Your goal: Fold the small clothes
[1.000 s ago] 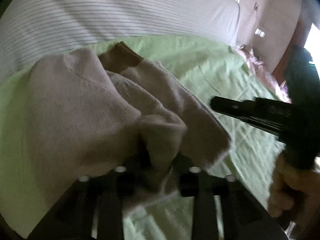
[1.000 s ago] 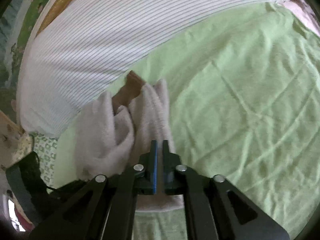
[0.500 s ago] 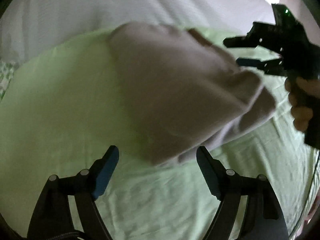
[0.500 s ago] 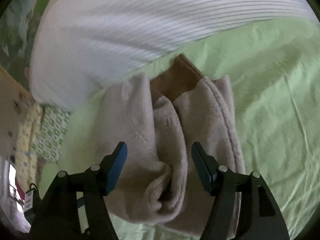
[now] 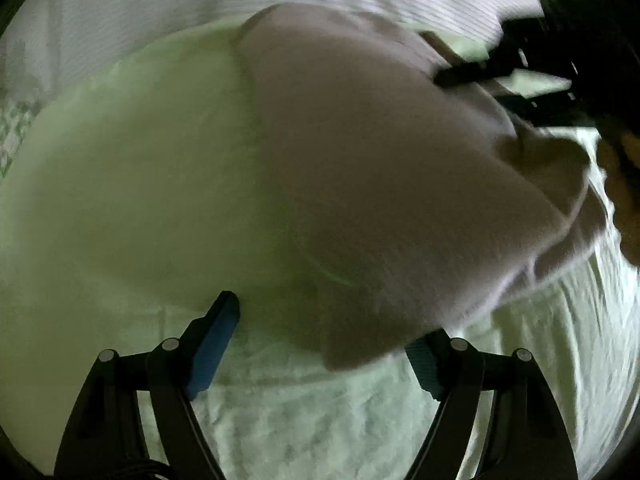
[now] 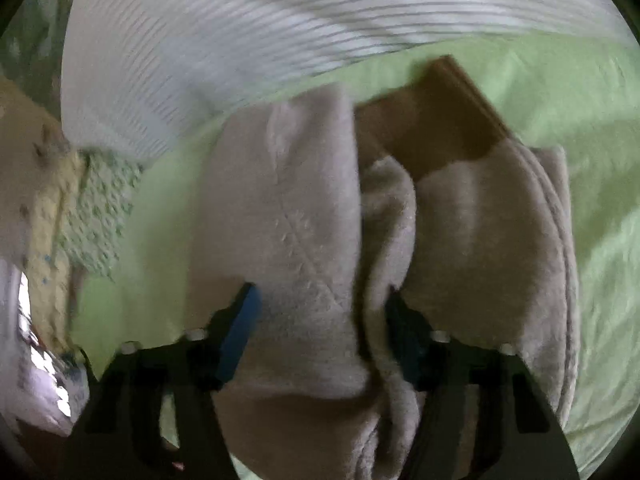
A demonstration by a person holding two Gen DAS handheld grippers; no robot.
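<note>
A beige fleece garment [image 5: 380, 168] with a brown ribbed band [image 6: 432, 128] lies bunched in folds on the light green bed sheet [image 5: 120, 200]. My left gripper [image 5: 320, 320] points down at its near corner. Its jaws stand wide and are closing slightly, and the corner lies just ahead of them without touching the blue pads [image 5: 212, 348]. My right gripper [image 6: 322, 296] straddles one thick fold of the garment [image 6: 304, 220], its jaws closing around it. It shows in the left wrist view as the dark right gripper [image 5: 480, 86] at the garment's far right edge.
A white striped pillow [image 6: 280, 32] runs along the far side of the bed. A patterned green cloth [image 6: 100, 216] and a pale yellow edge lie at the left. The person's hand [image 5: 624, 184] holds the right gripper's handle. Open green sheet [image 6: 592, 120] spreads to the right.
A second ago my left gripper was shut on the garment and the right one was shut. Both opened, letting the garment settle on the sheet. Both then drew closer, and the right jaws narrowed around a fold.
</note>
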